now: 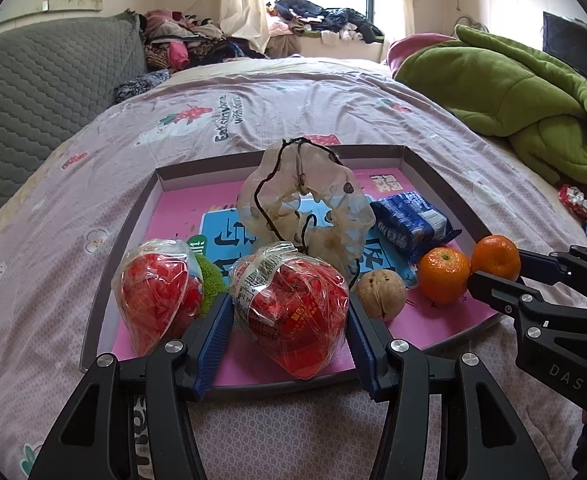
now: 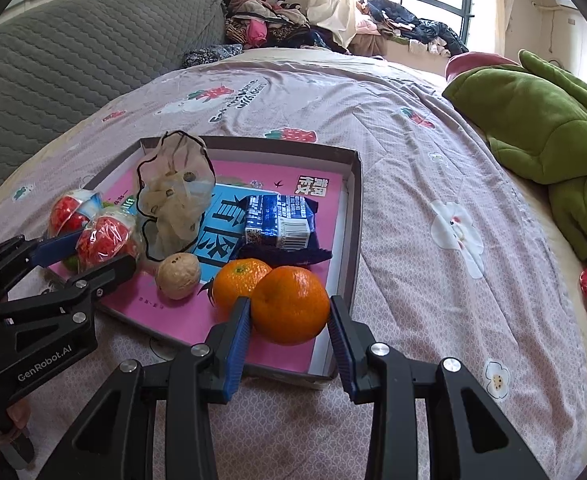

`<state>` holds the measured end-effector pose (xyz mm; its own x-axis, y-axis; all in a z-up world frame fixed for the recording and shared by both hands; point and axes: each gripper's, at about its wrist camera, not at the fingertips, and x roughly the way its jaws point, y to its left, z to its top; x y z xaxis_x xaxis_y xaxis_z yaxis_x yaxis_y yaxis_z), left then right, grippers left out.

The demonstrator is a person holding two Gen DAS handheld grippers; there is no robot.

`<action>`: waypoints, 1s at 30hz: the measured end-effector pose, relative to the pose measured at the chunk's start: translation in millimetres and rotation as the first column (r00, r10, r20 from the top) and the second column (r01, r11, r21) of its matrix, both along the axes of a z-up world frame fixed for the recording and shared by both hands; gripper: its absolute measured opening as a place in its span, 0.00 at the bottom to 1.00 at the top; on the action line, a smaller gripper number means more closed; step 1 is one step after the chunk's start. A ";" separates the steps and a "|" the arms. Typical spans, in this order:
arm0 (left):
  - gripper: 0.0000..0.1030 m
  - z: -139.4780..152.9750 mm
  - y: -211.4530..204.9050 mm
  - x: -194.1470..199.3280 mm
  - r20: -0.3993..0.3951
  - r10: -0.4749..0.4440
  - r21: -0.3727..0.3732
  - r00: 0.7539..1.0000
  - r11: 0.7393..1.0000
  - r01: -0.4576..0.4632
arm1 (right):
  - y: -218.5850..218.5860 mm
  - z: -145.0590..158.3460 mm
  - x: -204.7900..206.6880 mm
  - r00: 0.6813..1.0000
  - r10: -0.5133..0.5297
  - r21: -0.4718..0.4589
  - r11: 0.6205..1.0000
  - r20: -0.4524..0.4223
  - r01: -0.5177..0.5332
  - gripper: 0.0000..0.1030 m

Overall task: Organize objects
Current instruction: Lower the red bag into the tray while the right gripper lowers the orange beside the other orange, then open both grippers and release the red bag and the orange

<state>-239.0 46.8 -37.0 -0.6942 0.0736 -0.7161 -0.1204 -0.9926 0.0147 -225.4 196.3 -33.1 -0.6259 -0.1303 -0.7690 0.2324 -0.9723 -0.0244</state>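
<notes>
Straddling the near tray [image 1: 93, 320] edge, the left hand-held gripper [image 1: 289, 312] clamps the red packet [image 1: 293, 308], the right hand-held gripper [image 2: 289, 320] the near orange [image 2: 289, 304], each dead ahead.

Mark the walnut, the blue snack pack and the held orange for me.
walnut [image 2: 178, 276], right wrist view, shell middle.
blue snack pack [image 2: 277, 222], right wrist view, wrapper top.
held orange [image 2: 291, 304], right wrist view, peel centre.
</notes>
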 end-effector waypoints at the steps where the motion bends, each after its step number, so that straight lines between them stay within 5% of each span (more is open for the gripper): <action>1: 0.55 -0.4 -0.1 0.8 0.000 -0.001 0.001 1.000 1.000 0.001 | -0.8 -0.7 0.2 1.000 0.001 0.007 1.000 0.001 -0.001 0.38; 24: 0.56 0.0 -5.1 3.1 0.033 0.014 0.024 0.999 1.000 -0.014 | -7.6 -3.2 -0.4 1.000 0.006 0.063 0.998 0.010 -0.006 0.38; 30: 0.61 1.4 -7.8 4.4 0.050 0.009 0.038 0.999 0.999 -0.011 | -8.3 -0.4 1.7 1.000 0.013 0.040 0.999 0.019 -0.014 0.46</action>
